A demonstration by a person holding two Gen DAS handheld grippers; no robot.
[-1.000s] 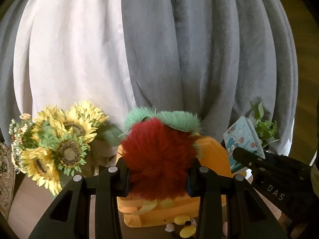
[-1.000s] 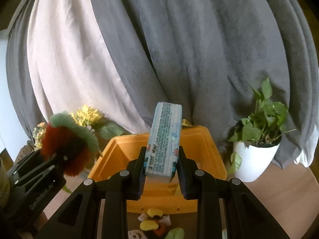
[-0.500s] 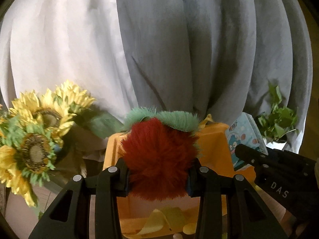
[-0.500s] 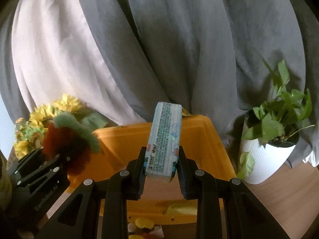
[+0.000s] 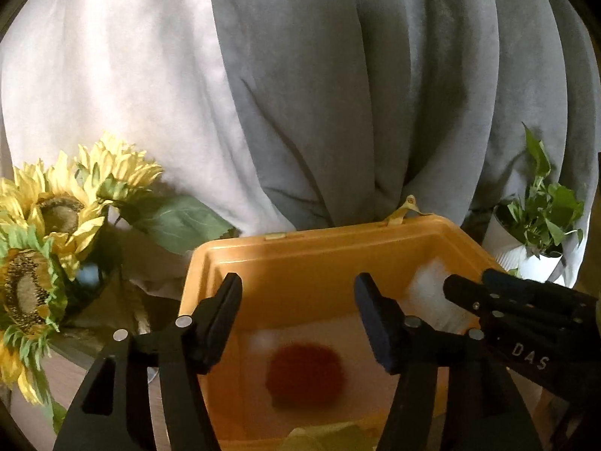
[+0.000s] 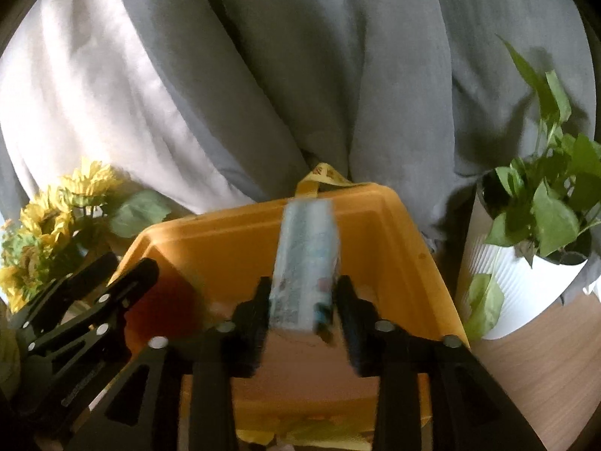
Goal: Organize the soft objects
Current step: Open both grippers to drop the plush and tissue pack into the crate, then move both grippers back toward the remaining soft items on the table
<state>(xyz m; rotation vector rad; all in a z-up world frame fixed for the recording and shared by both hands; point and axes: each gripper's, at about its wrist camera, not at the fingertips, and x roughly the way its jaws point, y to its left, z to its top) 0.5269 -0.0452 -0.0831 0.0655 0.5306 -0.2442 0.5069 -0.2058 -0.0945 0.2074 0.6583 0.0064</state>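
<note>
Both tongs gape wide over the orange bin (image 5: pixel 323 259): red plush (image 5: pixel 304 374) below the left tongs (image 5: pixel 298 317), tissue pack (image 6: pixel 304 267) loose between the right tongs (image 6: pixel 302 314).

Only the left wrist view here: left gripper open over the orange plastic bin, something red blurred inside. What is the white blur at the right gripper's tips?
Observer: A pale blue printed tissue pack, upright between the fingers of the right gripper, over the orange plastic bin.
Reviewer: Gripped or released?
Observer: Cannot tell; blur hides the pads, but its lower end is level with the fingertips.
Reviewer: And the red thing?
Observer: A red plush toy low against the bin's left wall, just past the left gripper.
</note>
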